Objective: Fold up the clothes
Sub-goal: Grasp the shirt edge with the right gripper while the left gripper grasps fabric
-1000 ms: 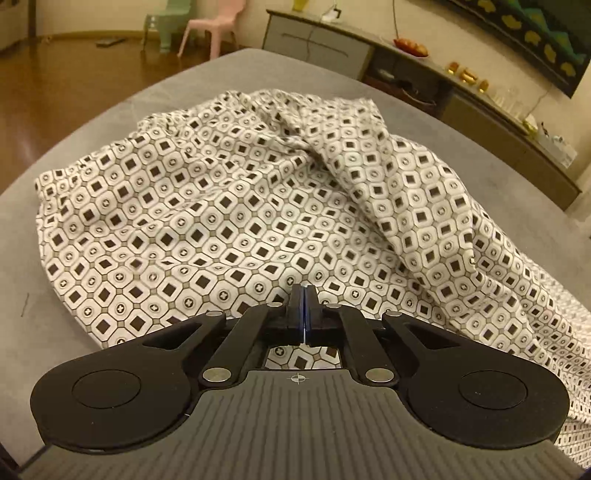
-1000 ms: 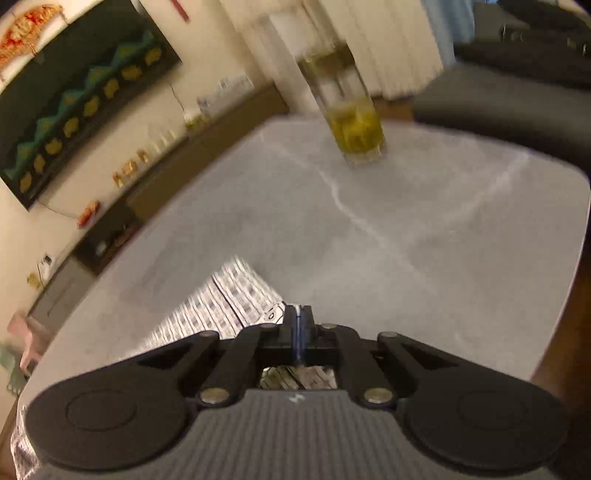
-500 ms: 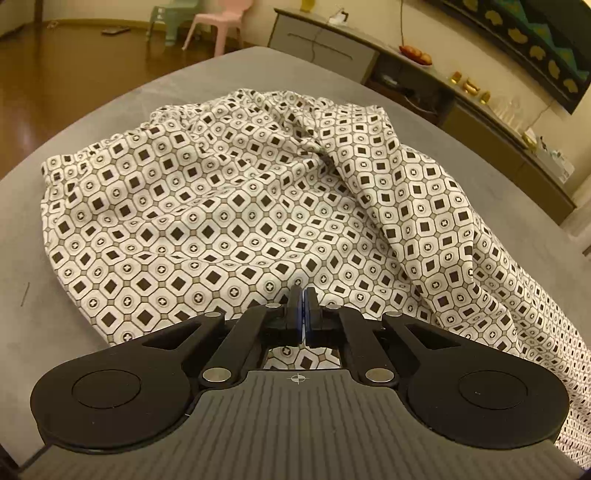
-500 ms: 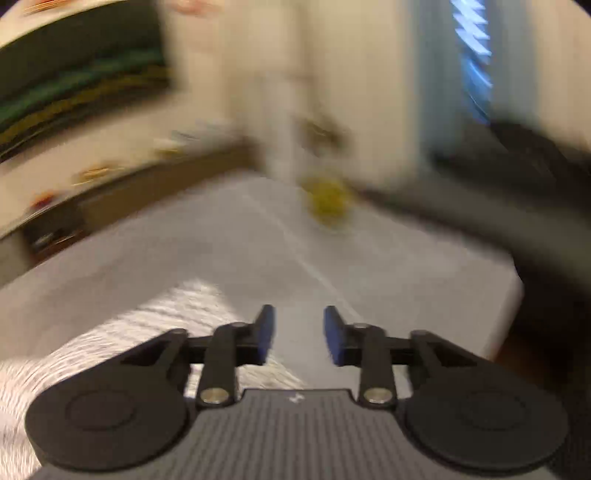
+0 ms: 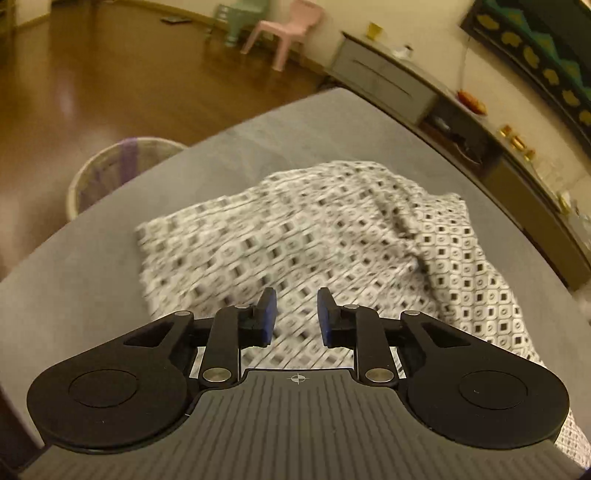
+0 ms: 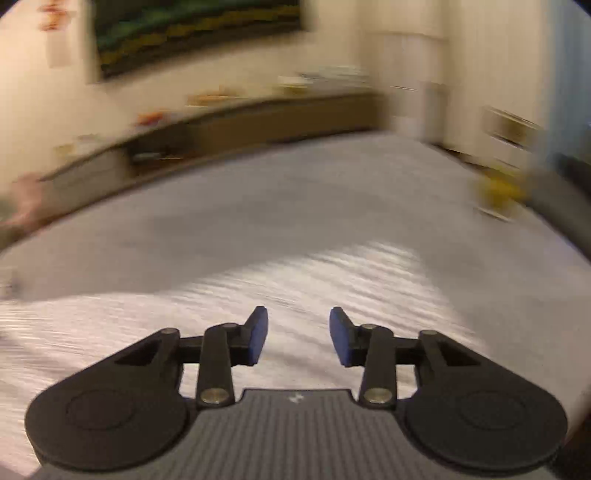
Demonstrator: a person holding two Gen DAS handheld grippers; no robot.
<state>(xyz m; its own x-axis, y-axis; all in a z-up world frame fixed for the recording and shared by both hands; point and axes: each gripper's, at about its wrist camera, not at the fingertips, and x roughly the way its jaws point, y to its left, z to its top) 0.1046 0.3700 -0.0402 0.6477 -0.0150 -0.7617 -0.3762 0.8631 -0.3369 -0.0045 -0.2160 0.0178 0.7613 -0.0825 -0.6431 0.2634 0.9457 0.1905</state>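
A white garment with a dark square print lies rumpled on the grey table. In the left wrist view my left gripper hovers above the garment's near edge; its jaws are opening, blue pads apart, with nothing between them. In the right wrist view, heavily blurred, the garment shows as a pale patch on the table. My right gripper hangs over it, its jaws opening wide with nothing between the pads.
A round mesh bin stands on the wooden floor beside the table's left edge. A glass with yellow contents stands at the table's far right. A long sideboard runs along the wall, with small chairs beyond.
Both grippers were shut on the garment's edge and have let it go, jaws parting. Both have pulled back and up; the right view has swung round, the glass sliding to the right.
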